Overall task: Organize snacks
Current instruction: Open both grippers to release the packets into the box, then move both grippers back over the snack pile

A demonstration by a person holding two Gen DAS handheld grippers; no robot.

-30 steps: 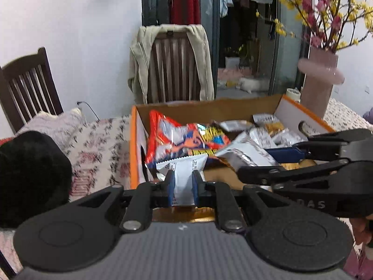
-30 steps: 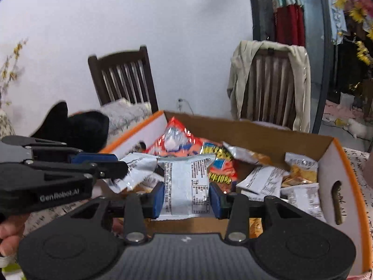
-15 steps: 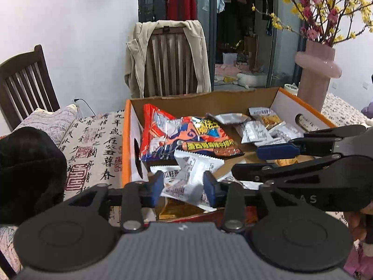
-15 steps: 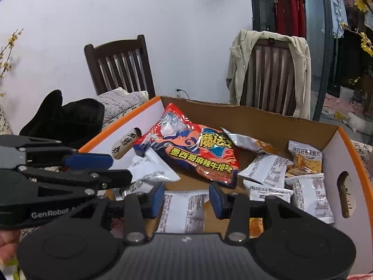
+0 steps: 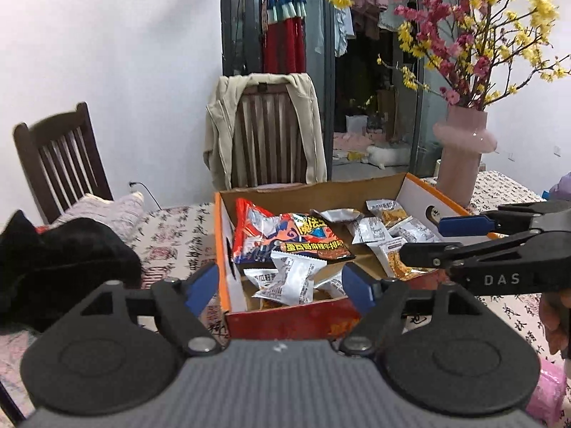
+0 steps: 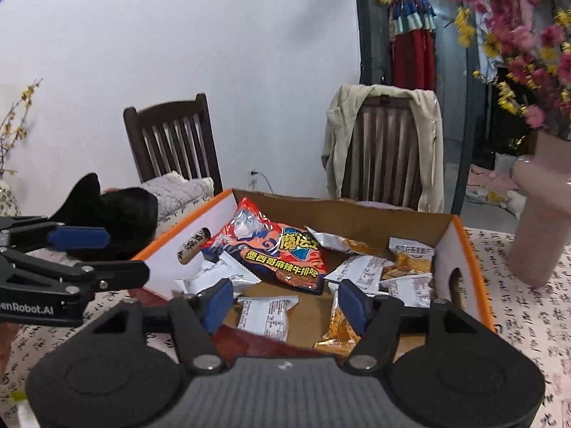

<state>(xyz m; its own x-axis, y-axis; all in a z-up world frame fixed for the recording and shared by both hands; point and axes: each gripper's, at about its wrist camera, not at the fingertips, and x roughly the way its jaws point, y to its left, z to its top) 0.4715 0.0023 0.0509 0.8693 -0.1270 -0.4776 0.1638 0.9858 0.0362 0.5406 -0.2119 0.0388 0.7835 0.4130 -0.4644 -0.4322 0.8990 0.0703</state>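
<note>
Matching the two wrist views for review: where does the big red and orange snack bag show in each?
Left wrist: the red and orange snack bag lies just left of picture centre, at the cardboard box's left wall.
Right wrist: the bag lies near picture centre, in the box's far left part.
Shared landmark: the jacket-draped chair behind the box.

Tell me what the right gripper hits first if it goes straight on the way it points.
Likely the white snack packet lying in the cardboard box: it sits just beyond the opening, empty jaws of the right gripper. Depth is unclear; the box's red near wall may come first.
</note>
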